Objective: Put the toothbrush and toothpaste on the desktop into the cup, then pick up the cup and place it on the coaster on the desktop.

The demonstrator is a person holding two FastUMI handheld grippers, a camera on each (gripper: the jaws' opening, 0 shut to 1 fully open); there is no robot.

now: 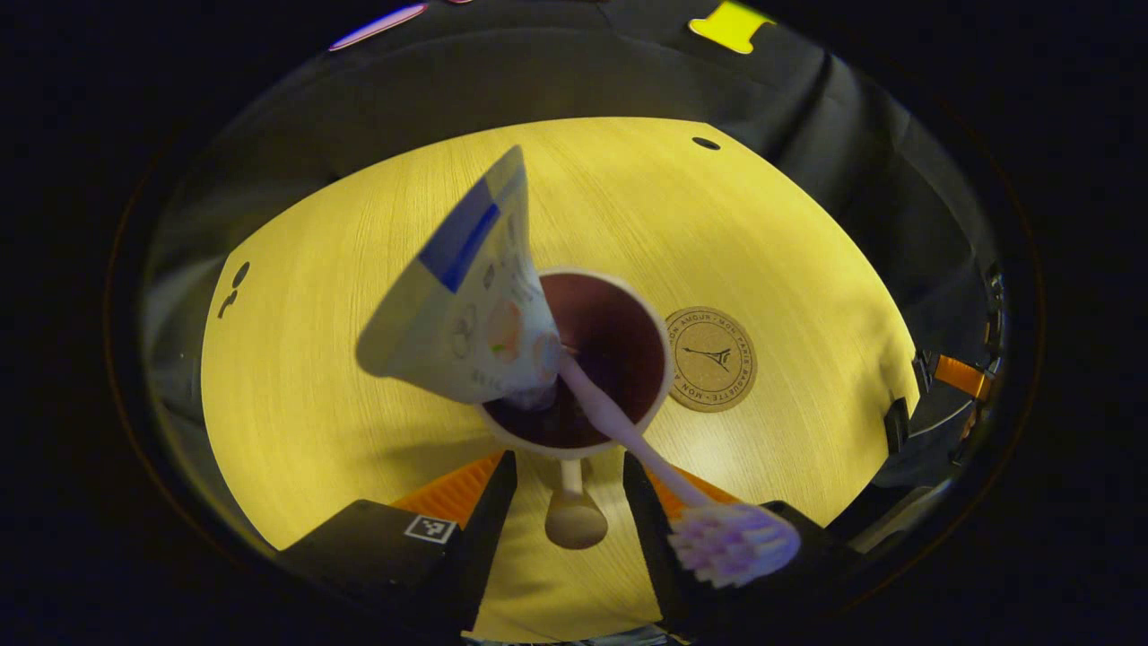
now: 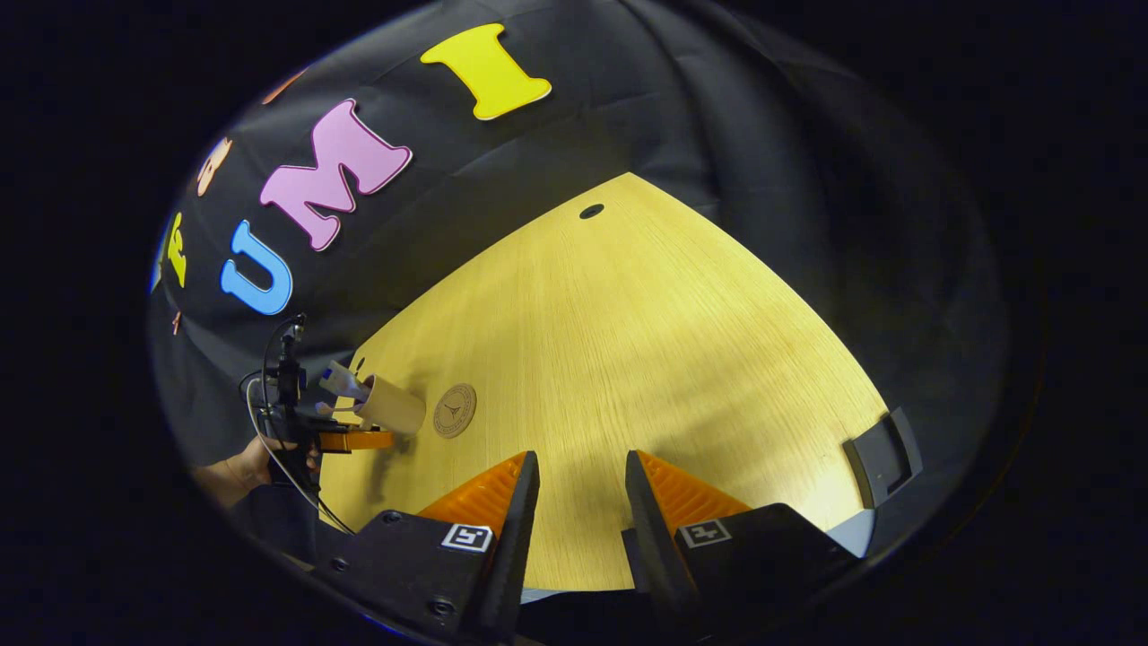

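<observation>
Left gripper view: coaster [image 1: 711,359] reads "MON AMOUR"; both jaws released, left flanking the cup [image 1: 578,363] handle.

The coaster [image 1: 710,359], lying just right of the cup [image 1: 587,359], is showing ring lettering reading in part "AMOUR / MON PARIS BAGUETTE / MON" around a small tower sign.

Brightly lit yellow bench [image 1: 762,233] amid dim surroundings. Strong fisheye bending toward every edge. Blurred toothbrush [image 1: 731,543] bristles at 5 o'clock, soft toothpaste [image 1: 466,296] up close.
</observation>
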